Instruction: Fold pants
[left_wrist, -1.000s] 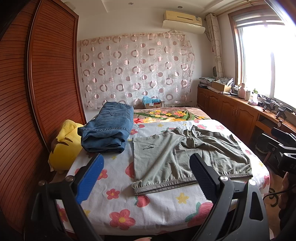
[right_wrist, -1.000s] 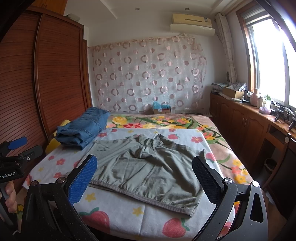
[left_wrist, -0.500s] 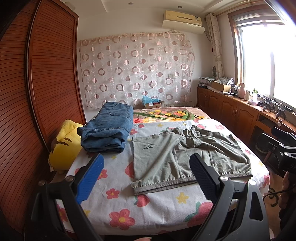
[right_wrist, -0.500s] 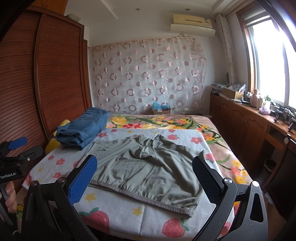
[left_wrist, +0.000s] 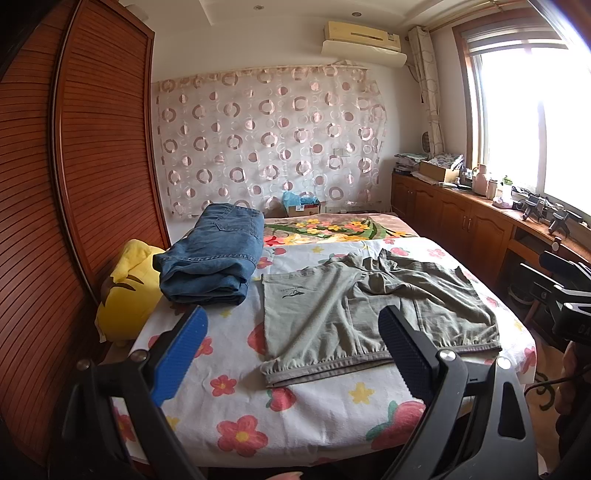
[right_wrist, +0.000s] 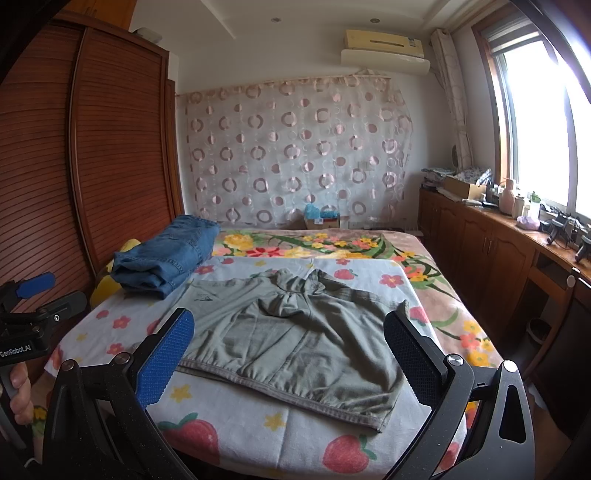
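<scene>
Grey-green pants (left_wrist: 354, 306) lie spread flat on the flowered sheet of the bed (left_wrist: 236, 391), waistband toward me. They also show in the right wrist view (right_wrist: 295, 332). My left gripper (left_wrist: 291, 350) is open and empty, held before the bed's near edge, left of the pants' middle. My right gripper (right_wrist: 288, 350) is open and empty, held above the near edge over the waistband. The left gripper's body shows at the left edge of the right wrist view (right_wrist: 33, 321).
Folded blue jeans (left_wrist: 214, 258) sit at the bed's far left on a yellow cushion (left_wrist: 129, 288). A wooden wardrobe (left_wrist: 74, 221) stands along the left. A wooden counter (left_wrist: 491, 229) with clutter runs under the window at right. A flowered blanket (right_wrist: 325, 243) covers the far bed.
</scene>
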